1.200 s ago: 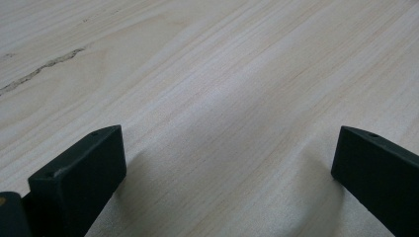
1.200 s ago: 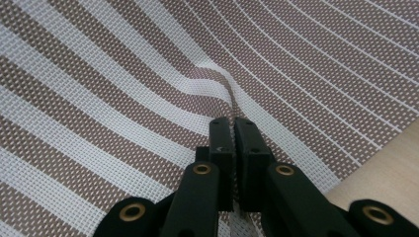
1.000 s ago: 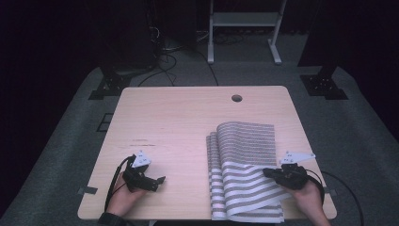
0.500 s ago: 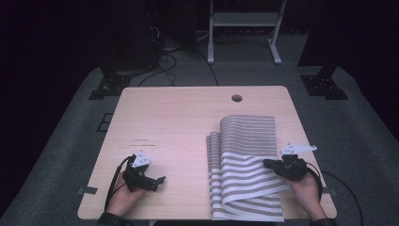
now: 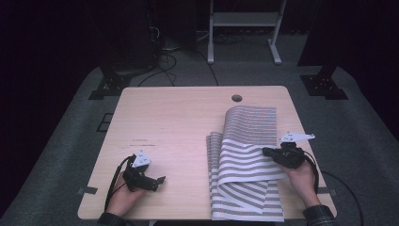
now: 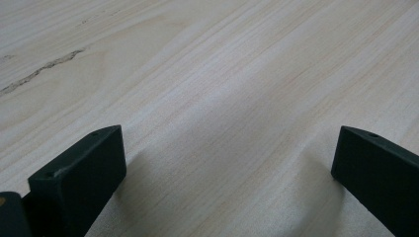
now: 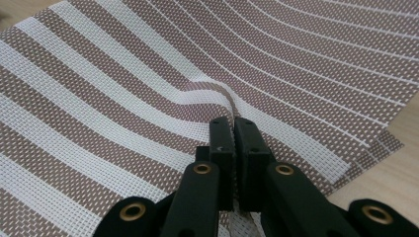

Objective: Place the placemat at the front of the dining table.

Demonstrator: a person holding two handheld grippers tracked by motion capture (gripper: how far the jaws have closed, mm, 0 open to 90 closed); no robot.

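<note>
Striped placemat point(image 5: 247, 160), woven in brown and white bands, is lying on the right half of the table point(image 5: 174, 122), its long axis running from the near edge toward the far edge and its stripes crossing that axis. The high view is showing the whole sheet: the near part is resting flat on a second, matching placemat point(image 5: 244, 207) beneath it, while the far part is curling up off the table into a raised flap whose finer-striped underside is facing the camera. The right gripper view is showing what the high view cannot resolve, namely the weave itself puckering into a small ridge point(image 7: 212, 91) just ahead of the pinch, and the lower mat's corner point(image 7: 383, 143) peeking out at the right.

The right tongs point(image 5: 269, 151) are sitting at the mat's right edge, about midway along its length, pointing leftward across it; in the right gripper view point(image 7: 232, 143) the jaws are pressing together with the mat's edge clamped between them. The left tongs point(image 5: 160, 181) are lying well apart from both mats, on the bare left part of the table near its front edge; the left gripper view point(image 6: 227, 163) is showing the jaws standing wide apart over plain wood grain, gripping nothing.
</note>
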